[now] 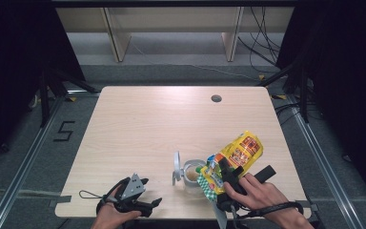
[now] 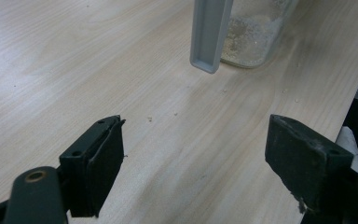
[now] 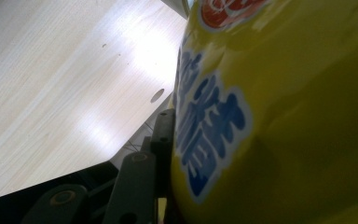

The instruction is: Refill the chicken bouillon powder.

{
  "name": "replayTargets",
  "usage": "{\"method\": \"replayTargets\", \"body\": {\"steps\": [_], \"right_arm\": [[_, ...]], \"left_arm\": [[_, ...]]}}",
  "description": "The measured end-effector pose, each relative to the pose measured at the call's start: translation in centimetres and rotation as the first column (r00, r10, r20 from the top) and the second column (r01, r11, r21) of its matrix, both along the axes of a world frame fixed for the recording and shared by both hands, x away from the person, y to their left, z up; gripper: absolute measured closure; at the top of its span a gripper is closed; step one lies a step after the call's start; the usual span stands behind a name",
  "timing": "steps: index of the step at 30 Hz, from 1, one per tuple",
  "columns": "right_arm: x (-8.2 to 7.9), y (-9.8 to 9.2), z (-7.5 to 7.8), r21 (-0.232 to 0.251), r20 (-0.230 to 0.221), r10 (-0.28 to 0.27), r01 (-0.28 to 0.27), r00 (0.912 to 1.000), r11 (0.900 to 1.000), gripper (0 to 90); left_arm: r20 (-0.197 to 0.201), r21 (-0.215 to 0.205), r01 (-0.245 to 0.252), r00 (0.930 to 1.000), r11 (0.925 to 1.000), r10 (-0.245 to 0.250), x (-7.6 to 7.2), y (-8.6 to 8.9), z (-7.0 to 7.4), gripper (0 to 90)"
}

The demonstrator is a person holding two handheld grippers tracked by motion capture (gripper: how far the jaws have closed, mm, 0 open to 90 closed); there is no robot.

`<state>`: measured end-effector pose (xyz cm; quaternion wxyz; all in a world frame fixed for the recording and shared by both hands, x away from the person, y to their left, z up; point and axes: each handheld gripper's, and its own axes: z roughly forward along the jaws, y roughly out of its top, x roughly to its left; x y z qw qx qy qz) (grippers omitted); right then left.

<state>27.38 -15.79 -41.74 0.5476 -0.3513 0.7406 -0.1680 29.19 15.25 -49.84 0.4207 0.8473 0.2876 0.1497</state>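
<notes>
- Snack bag is the thing in hand: you hold it tilted at the right of the counter, its lower, green-checked end dipped toward the mouth of the clear jar, which looks like the posture for pouring its contents in.
- Your left gripper rests near the counter's front edge, left of the jar and apart from it. Its jaws stand wide with nothing between them, as the left gripper view shows over bare wood, so it is free to steady the jar or take the lid when you want it.
- That jar stands upright just left of the bag, with a pale, crumbly layer in the bottom; I judge the filling only begun.
- Its grey lid is swung up on the jar's left side, away from the bag, which keeps the mouth clear on the pouring side.
- A few crumbs lie on the wood before the jar, so mind your aim.
- Your right gripper has its jaws closed on the bag's body; in the right gripper view the yellow wrapper presses against one jaw.
- Count: one bag, one jar, one lid, two grippers, and one round hole toward the counter's far edge.
</notes>
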Motion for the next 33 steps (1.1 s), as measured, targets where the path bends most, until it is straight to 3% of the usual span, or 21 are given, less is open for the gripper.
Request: {"method": "replayTargets", "body": {"steps": [1, 2, 4, 8, 14, 21, 26, 33], "right_arm": [[-0.15, -0.1, -0.14, 0.03, -0.002, -0.02, 0.02, 0.9998, 0.999, 68.8], [-0.15, -0.11, -0.11, 0.03, -0.002, -0.02, 0.02, 0.9998, 0.999, 68.9], [-0.01, -0.04, 0.07, -0.001, 0.002, 0.0, 0.0, 1.0, 1.0, 69.4], [-0.05, -0.08, 0.11, 0.003, 0.017, 0.008, -0.008, 0.9998, 1.0, 69.6], [-0.07, -0.02, 0.11, -0.009, 0.003, -0.002, 0.002, 1.0, 1.0, 69.6], [-0.09, -0.14, 0.15, -0.008, 0.0, 0.003, -0.003, 1.0, 1.0, 69.7], [-0.13, -0.19, 0.2, -0.004, 0.019, 0.011, -0.011, 0.9998, 1.0, 69.8], [-0.06, -0.2, 0.2, -0.01, 0.0, 0.004, -0.004, 1.0, 1.0, 70.1]], "left_arm": [[-0.011, -0.004, -0.013, 0.9999, 0.9999, 0.013, -0.12, -0.05, -0.01, 19.3], [-0.006, 0.0, -0.01, 0.9999, 0.9999, 0.01, -0.09, -0.03, 0.01, 19.3], [0.001, 0.007, -0.003, 1.0, 1.0, 0.003, -0.03, 0.0, 0.04, 19.3], [0.002, 0.009, -0.006, 1.0, 0.9999, 0.006, -0.01, 0.01, 0.02, 19.2], [0.001, -0.004, -0.006, 1.0, 1.0, 0.006, -0.01, -0.03, -0.04, 19.1], [-0.008, 0.011, -0.018, 0.9998, 0.9998, 0.018, -0.05, 0.03, 0.05, 19.0], [0.001, 0.007, -0.012, 0.9999, 0.9999, 0.012, -0.02, 0.01, 0.02, 18.9], [-0.013, 0.004, -0.015, 0.9998, 0.9999, 0.015, -0.04, 0.03, 0.02, 18.9]]}}
